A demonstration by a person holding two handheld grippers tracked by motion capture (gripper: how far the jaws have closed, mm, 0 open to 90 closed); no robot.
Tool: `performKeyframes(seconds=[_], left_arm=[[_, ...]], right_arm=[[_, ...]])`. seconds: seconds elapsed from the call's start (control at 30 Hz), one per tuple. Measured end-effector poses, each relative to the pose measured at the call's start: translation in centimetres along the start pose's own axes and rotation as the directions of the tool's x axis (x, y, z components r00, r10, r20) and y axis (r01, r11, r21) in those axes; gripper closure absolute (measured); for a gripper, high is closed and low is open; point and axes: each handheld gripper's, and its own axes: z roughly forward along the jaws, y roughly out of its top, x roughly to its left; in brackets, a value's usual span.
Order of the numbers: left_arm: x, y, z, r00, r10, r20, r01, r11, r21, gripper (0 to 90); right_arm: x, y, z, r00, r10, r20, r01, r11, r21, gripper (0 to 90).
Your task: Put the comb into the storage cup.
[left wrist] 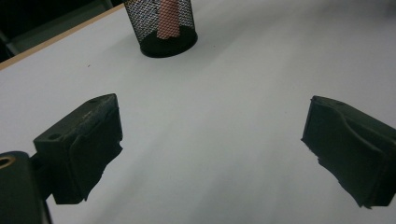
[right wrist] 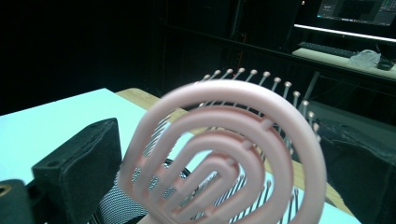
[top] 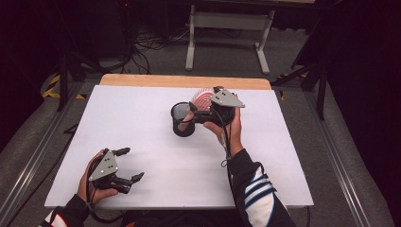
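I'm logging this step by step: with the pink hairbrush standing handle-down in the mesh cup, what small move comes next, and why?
Probably open the right hand-held gripper and lift away: the pink hairbrush stands with its handle already inside the black mesh cup, jaws flanking its head. The left hand-held gripper rests open nearby.

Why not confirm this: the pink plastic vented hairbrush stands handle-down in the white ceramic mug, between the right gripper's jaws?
Not quite: the pink plastic vented hairbrush stands handle-down in a black wire-mesh cup, as the left gripper view shows. The right gripper does flank the brush.
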Motion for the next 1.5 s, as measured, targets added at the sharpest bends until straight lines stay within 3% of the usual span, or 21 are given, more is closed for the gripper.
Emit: performKeyframes(seconds=[0.43, 1.5], left_arm=[[0.0, 0.0, 0.0, 1.0000, 0.000, 0.001, 0.000, 1.0000, 0.001, 5.7], [0.0, 0.0, 0.0, 1.0000, 0.000, -0.001, 0.000, 1.0000, 0.001, 5.7]], right_arm=[[-0.4, 0.4, -0.6, 1.0000, 0.000, 0.001, 0.000, 1.000, -0.006, 3.5], [-0.6, 1.6, -3.3, 0.9978, -0.065, -0.008, 0.065, 0.998, -0.011, 3.8]])
